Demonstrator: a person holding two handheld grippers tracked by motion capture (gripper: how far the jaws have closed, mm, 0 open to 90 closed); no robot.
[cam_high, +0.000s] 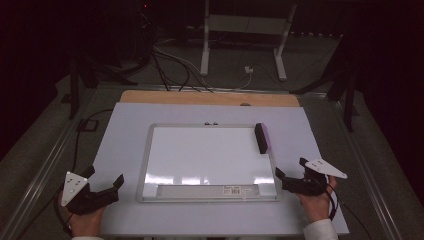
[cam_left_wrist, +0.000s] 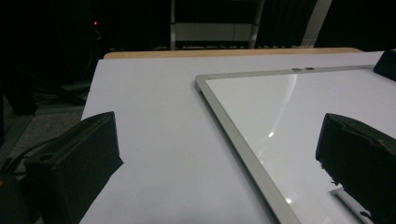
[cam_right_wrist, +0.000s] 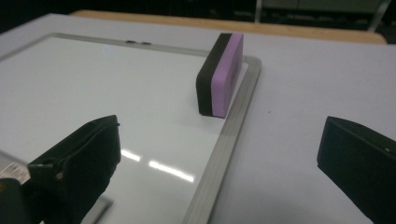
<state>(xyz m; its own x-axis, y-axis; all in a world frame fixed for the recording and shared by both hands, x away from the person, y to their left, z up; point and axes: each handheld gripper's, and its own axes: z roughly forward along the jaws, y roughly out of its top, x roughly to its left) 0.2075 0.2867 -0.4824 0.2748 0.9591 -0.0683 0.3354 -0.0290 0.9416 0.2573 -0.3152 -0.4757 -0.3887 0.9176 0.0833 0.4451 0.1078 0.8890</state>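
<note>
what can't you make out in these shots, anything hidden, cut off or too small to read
- High view: the print on the label on the whiteboard tray is too small to read.
- Left gripper view: the eraser is cut off by the right edge, leaving a dark corner.
- Right gripper view: the eraser stands on its side, so its far face is hidden.
- High view: the room beyond the table is too dark to tell.

We hold a black left gripper (cam_high: 104, 186) and a black right gripper (cam_high: 291, 176), each with two chunky black jaws, a pale three-cornered plate with small dots on top, a dark trailing cable, and white sleeve cuffs behind.
</note>
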